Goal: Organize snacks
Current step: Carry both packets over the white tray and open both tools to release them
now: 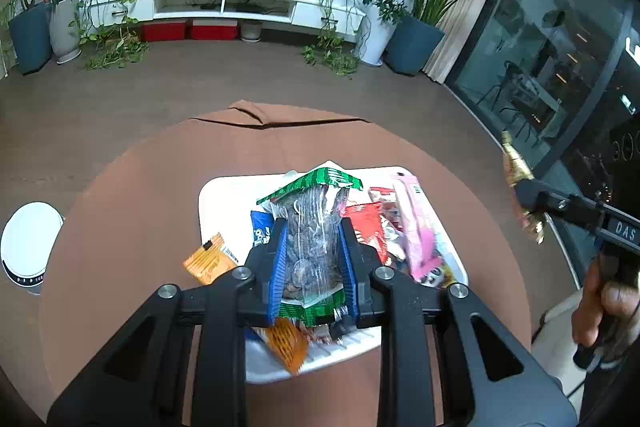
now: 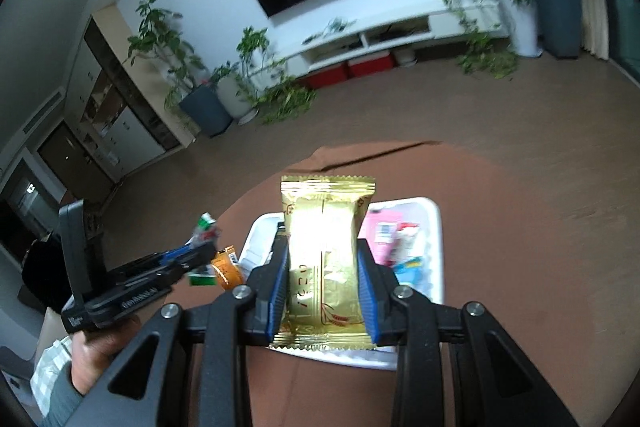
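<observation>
Jaws of the left gripper [image 1: 313,227] are clamped on a clear, green-edged bag of seeds [image 1: 316,227], held above the white tray [image 1: 212,203]. Those of the right gripper [image 2: 323,255] pinch a gold wrapper [image 2: 326,247] over the same tray's near rim. An orange packet [image 1: 209,259] hangs over the tray's left edge. Pink and red packs crowd the tray's right side. Bare brown desk [image 1: 132,227] rings the tray, with open floor beyond. Both grippers point toward the television wall.
</observation>
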A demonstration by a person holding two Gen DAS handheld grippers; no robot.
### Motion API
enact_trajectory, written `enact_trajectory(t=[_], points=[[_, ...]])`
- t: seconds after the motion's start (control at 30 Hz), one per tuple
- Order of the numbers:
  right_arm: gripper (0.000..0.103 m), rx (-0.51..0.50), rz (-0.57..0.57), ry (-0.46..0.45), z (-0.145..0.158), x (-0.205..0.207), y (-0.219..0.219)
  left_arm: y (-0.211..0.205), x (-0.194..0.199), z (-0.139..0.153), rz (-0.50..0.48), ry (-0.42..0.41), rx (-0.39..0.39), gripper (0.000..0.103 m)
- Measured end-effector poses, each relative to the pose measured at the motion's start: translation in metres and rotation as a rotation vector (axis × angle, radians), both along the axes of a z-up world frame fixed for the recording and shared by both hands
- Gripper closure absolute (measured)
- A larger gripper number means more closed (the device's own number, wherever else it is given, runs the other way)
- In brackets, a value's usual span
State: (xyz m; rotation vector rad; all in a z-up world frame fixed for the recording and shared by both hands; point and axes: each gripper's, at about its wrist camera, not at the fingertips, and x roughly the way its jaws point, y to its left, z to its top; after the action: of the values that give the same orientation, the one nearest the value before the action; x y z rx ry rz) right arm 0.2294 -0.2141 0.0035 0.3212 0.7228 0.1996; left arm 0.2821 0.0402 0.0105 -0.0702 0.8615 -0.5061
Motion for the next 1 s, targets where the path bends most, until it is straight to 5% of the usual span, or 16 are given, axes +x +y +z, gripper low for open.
enact_trajectory(t=[0.33, 1.0], points=[[0.069, -0.012, 0.02, 0.131, -0.054, 0.049, 0.026, -0.015, 0.03, -0.052, 0.011, 0.048, 0.04, 0.081], [0.067, -0.045, -0.023, 0.204, -0.086, 0.069, 0.024, -0.025, 0.075, -0.104, 0.031, 0.095, 0.065, 0.073]])
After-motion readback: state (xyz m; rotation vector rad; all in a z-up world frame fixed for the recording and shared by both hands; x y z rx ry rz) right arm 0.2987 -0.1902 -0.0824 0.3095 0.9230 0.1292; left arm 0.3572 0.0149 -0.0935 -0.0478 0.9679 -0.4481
